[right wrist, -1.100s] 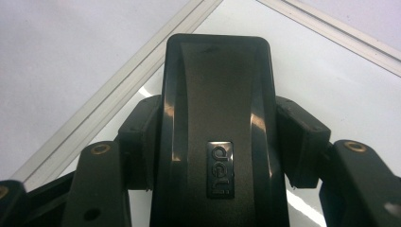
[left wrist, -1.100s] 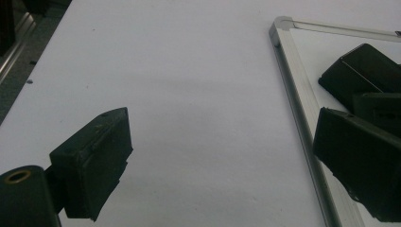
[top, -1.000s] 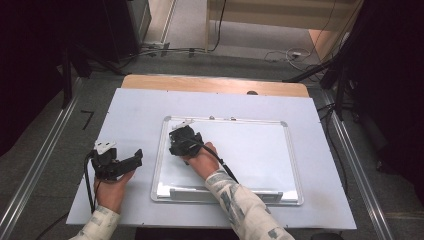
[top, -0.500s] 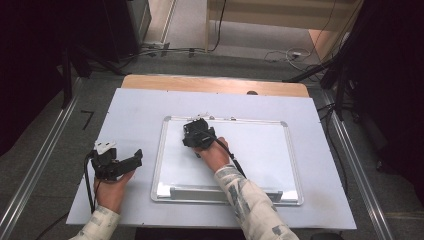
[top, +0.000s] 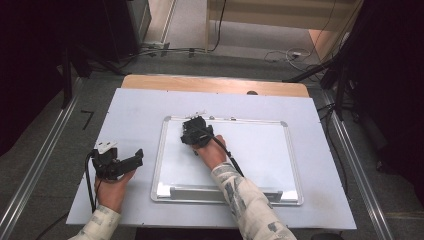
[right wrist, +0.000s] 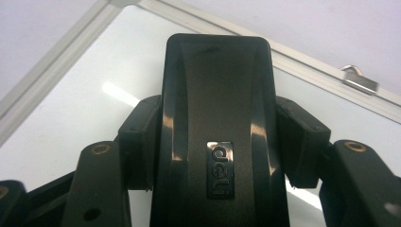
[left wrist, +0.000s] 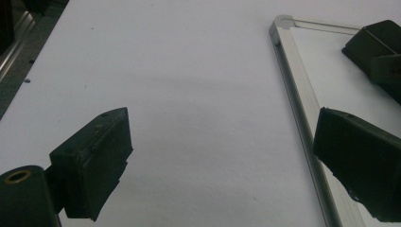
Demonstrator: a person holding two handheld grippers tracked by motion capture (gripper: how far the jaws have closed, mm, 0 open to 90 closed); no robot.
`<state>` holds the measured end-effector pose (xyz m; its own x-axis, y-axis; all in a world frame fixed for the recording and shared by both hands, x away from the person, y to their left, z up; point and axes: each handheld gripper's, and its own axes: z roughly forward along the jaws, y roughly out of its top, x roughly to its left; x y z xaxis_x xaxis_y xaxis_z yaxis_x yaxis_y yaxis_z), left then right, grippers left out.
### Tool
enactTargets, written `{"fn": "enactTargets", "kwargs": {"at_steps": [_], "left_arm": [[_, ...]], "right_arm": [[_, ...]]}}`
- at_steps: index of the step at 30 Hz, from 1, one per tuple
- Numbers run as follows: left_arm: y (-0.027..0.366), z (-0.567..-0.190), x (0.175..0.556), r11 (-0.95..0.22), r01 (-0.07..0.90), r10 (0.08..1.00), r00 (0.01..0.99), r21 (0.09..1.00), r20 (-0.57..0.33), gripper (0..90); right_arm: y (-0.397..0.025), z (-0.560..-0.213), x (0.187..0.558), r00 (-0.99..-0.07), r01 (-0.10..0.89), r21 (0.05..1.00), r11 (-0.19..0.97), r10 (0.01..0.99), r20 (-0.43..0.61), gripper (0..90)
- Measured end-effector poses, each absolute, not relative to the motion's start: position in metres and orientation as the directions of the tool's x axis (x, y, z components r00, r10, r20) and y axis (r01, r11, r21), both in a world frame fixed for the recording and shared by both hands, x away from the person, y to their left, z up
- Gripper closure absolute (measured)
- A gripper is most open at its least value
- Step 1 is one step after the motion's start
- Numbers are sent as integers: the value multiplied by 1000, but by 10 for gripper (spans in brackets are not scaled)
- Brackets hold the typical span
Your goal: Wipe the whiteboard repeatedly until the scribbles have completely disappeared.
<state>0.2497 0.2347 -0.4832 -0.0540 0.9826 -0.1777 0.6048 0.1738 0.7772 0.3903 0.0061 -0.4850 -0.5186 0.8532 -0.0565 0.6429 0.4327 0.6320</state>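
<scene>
A white whiteboard (top: 260, 150) in an aluminium frame lies flat on the pale table (top: 135, 110). My right gripper (top: 192, 131) is over the board's upper left part, shut on a glossy black eraser (right wrist: 217, 118) marked "deli". In the right gripper view the two jaws clamp the eraser's sides, and my right gripper (right wrist: 217, 142) points toward the board's top left corner. My left gripper (top: 131, 159) rests left of the board, open. In the left gripper view my left gripper (left wrist: 222, 137) holds nothing, with the board's frame (left wrist: 295, 90) by its right jaw.
A metal hanger clip (right wrist: 359, 78) sits on the board's far frame. The board's pen tray (top: 225, 192) runs along its near edge. A wooden strip (top: 215, 84) borders the table's far side. Cables lie on the floor (top: 280, 52) beyond.
My right gripper, with the eraser in it, slid right and a little farther away across the board's upper left, then slightly back left. The left gripper has stayed put.
</scene>
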Motion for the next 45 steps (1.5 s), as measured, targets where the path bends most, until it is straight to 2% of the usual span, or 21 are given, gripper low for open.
{"fn": "enactTargets", "kwargs": {"at_steps": [8, 14, 23, 32, 45], "left_arm": [[235, -483, 249, 175, 604, 983, -56, 778, -178, 58], [235, -483, 249, 172, 606, 983, -55, 777, -175, 58], [235, -483, 249, 174, 606, 983, -56, 776, -177, 58], [234, -483, 250, 171, 605, 983, -51, 778, -177, 58], [232, -485, 252, 164, 610, 984, -48, 775, -170, 58]], "right_arm": [[24, -485, 373, -586, 615, 619, 488, 808, -56, 378], [21, -485, 364, -621, 596, 619, 512, 783, -49, 378], [-3, -484, 382, -565, 634, 619, 463, 824, -37, 379], [4, -484, 387, -553, 636, 620, 460, 832, -50, 378], [15, -486, 361, -638, 579, 624, 525, 768, -54, 378]]}}
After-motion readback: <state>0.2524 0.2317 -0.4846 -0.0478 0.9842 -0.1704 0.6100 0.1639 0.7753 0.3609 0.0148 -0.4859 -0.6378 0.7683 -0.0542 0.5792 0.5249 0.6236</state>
